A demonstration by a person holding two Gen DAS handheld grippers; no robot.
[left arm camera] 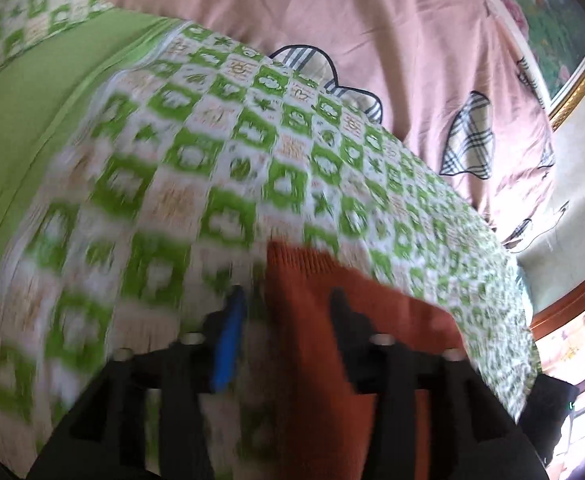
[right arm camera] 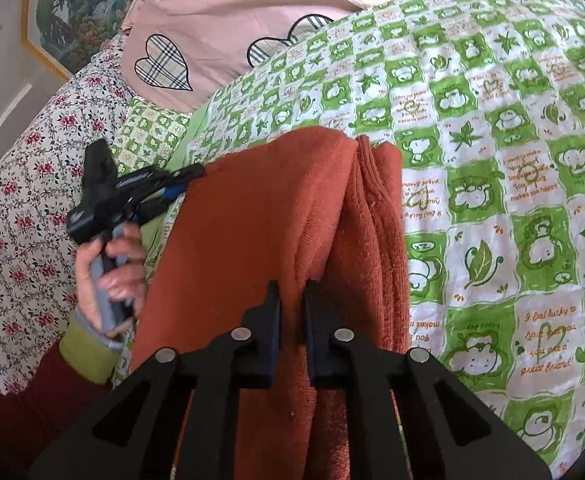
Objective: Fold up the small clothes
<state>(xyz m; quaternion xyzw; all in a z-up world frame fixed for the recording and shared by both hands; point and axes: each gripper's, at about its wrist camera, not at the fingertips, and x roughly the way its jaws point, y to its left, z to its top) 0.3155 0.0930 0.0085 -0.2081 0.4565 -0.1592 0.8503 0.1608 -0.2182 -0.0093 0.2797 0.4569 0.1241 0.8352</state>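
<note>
A bedroom in a home: a bed spread with a green-and-white cartoon-print sheet, a pink quilt with plaid hearts bunched at its far edge, a floral pillow, and a gold-framed landscape painting on the wall.

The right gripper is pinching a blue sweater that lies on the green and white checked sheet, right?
Not quite: the sweater is rust orange, not blue. The right wrist view shows the right gripper pinching a fold of it, and it does lie on the green and white checked sheet.
</note>
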